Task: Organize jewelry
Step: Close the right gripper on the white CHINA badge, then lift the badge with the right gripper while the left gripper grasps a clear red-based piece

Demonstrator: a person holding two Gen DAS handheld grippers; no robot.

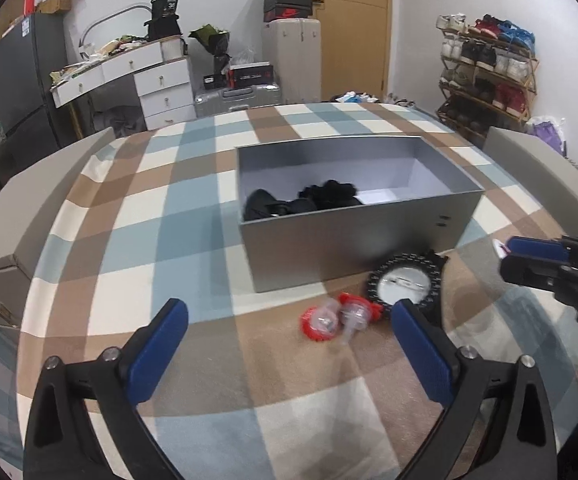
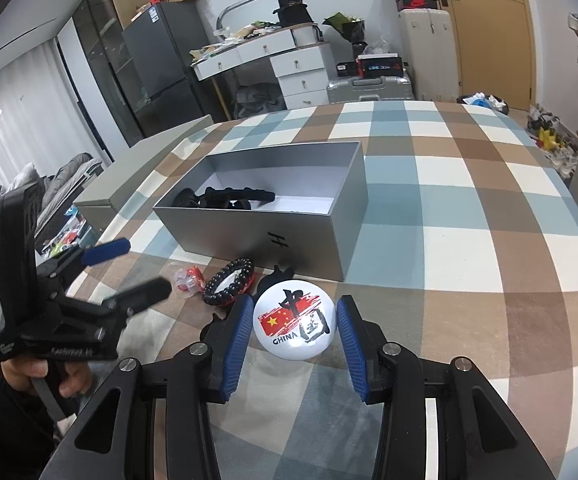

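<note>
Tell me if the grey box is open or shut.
Open. The grey box has no lid on, and black items show inside on its white floor.

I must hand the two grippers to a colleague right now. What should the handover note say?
Left gripper: open, holding nothing, above the cloth near the red and clear piece.
Right gripper: open, its fingers on either side of the white China badge; whether the pads touch it is unclear.
Grey box: open, with black items already inside.
Left to do: the badge, the black bead bracelet and the red and clear piece lie on the checked cloth in front of the box. A small black piece by the badge is also outside.
</note>
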